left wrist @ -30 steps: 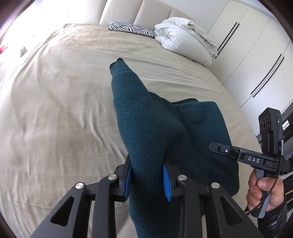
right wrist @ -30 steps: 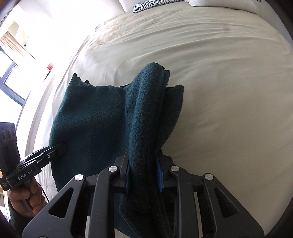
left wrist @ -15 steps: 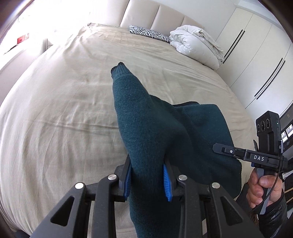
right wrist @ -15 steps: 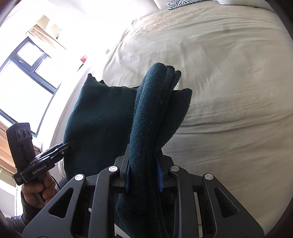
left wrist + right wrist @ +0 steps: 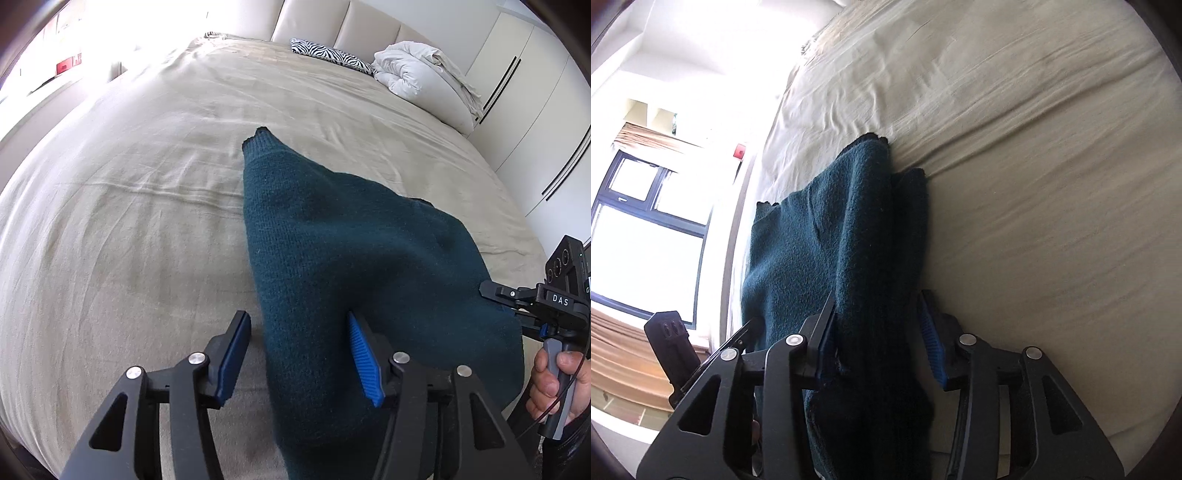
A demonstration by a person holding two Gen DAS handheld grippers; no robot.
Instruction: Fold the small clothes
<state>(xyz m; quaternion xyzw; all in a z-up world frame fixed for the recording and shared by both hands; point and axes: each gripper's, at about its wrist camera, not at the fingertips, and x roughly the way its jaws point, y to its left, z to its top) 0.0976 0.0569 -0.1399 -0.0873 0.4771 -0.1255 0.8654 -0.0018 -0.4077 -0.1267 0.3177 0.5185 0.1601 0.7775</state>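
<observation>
A dark teal knitted sweater (image 5: 354, 266) lies on the beige bed (image 5: 129, 221), one sleeve cuff pointing to the far side. My left gripper (image 5: 299, 354) is open, its blue pads apart; the cloth lies between them, close to the right pad and clear of the left. In the right wrist view the sweater (image 5: 827, 251) lies folded in a ridge on the bed (image 5: 1052, 184). My right gripper (image 5: 879, 332) is open around that ridge, with a gap at the right pad. The right gripper also shows in the left wrist view (image 5: 517, 299), at the sweater's right edge.
A white duvet bundle (image 5: 424, 81) and a zebra-print pillow (image 5: 328, 55) lie at the headboard. White wardrobe doors (image 5: 535, 110) stand along the right. A window (image 5: 646, 229) is to the left in the right wrist view. The left gripper's body (image 5: 676, 347) shows there too.
Both grippers have opened and let go of the sweater, which now rests on the bed. Both have moved lower and nearer the near edge of the bed.
</observation>
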